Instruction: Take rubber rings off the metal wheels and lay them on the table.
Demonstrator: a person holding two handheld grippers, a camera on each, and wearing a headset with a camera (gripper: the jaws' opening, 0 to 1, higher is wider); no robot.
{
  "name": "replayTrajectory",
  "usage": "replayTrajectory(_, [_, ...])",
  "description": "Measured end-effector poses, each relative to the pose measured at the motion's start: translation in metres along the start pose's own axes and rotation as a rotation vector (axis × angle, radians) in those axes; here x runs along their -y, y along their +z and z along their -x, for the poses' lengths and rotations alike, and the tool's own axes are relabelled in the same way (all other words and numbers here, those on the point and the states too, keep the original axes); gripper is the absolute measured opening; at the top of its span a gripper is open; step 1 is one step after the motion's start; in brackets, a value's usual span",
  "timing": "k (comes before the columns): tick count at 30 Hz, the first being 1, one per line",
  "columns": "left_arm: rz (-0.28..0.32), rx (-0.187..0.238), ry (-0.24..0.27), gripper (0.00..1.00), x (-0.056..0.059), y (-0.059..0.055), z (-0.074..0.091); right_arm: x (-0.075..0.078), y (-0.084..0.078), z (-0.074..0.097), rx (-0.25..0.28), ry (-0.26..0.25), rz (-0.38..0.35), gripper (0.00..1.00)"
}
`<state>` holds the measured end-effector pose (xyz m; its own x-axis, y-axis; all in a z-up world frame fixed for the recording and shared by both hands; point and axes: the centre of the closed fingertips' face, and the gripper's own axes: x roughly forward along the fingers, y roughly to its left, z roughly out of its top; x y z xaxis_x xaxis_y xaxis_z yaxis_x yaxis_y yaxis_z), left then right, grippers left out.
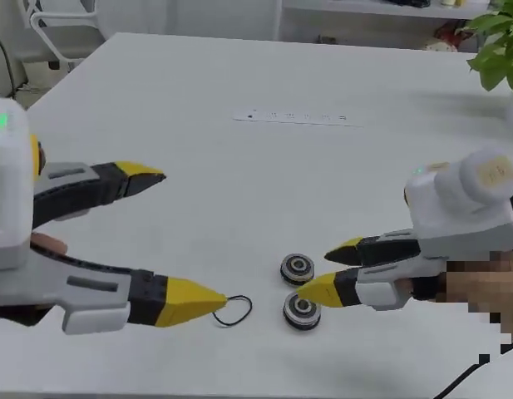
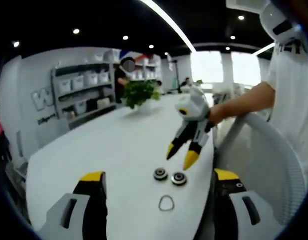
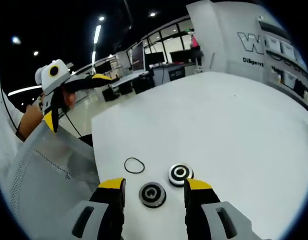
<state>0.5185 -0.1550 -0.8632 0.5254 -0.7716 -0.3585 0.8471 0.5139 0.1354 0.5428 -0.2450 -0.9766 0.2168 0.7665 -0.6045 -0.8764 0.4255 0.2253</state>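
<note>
Two small metal wheels with dark rims lie flat near the table's front edge, one (image 1: 297,268) just behind the other (image 1: 302,309). A loose black rubber ring (image 1: 234,310) lies on the table to their left. My left gripper (image 1: 189,241) is wide open, its lower jaw tip right beside the ring; in its own view the ring (image 2: 166,202) and both wheels (image 2: 160,174) (image 2: 178,178) sit ahead of the jaws. My right gripper (image 1: 316,273) is open, right of the wheels. In its view the nearer wheel (image 3: 152,194) lies between the jaws, untouched, with the other wheel (image 3: 180,173) and the ring (image 3: 134,165) beyond.
A white power strip (image 1: 296,118) lies flat mid-table. A leafy plant (image 1: 499,50) stands at the far right corner. A chair (image 1: 61,29) is behind the far left edge. The white table (image 1: 239,191) is bare between these, and its front edge runs just below the wheels.
</note>
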Motion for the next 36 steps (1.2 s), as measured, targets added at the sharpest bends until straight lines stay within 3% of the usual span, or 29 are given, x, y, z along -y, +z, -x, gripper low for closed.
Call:
replayTrajectory(4, [-0.059,-0.024,-0.040,0.84,0.002,0.007,-0.019,-0.001,-0.010,-0.003,-0.044,0.011,0.036,0.44])
replayTrajectory(7, [-0.105,-0.014,-0.071,0.82,0.006,0.015,-0.036,-0.001,-0.020,-0.006,-0.083,0.015,0.052,0.42])
replayTrajectory(9, [-0.126,-0.005,-0.116,0.77,0.015,0.019,-0.051,0.001,-0.023,-0.008,-0.094,0.019,0.055,0.40])
replayTrajectory(12, [-0.143,-0.008,-0.160,0.73,0.020,0.020,-0.070,0.001,-0.030,-0.010,-0.117,0.028,0.049,0.39])
replayTrajectory(15, [-0.147,0.023,-0.200,0.73,0.027,0.027,-0.089,0.001,-0.036,-0.011,-0.141,0.031,0.057,0.38])
replayTrajectory(19, [-0.147,0.044,-0.224,0.67,0.030,0.026,-0.107,0.000,-0.038,-0.012,-0.148,0.037,0.062,0.36])
replayTrajectory(24, [-0.107,0.025,-0.242,0.60,0.032,0.002,-0.122,0.000,-0.042,-0.014,-0.160,0.042,0.081,0.33])
replayTrajectory(27, [-0.095,-0.003,-0.222,0.55,0.030,-0.021,-0.126,0.001,-0.044,-0.015,-0.165,0.036,0.082,0.33])
replayTrajectory(29, [-0.075,-0.049,-0.197,0.51,0.026,-0.042,-0.127,0.002,-0.046,-0.018,-0.172,0.033,0.086,0.33])
replayTrajectory(30, [-0.088,-0.084,-0.216,0.50,0.029,-0.053,-0.127,0.001,-0.047,-0.019,-0.179,0.035,0.092,0.33])
replayTrajectory(32, [-0.127,-0.113,-0.234,0.49,0.031,-0.062,-0.128,0.001,-0.048,-0.019,-0.183,0.037,0.096,0.33])
replayTrajectory(36, [-0.072,-0.113,-0.269,0.45,0.040,-0.069,-0.132,0.001,-0.047,-0.019,-0.181,0.034,0.101,0.32])
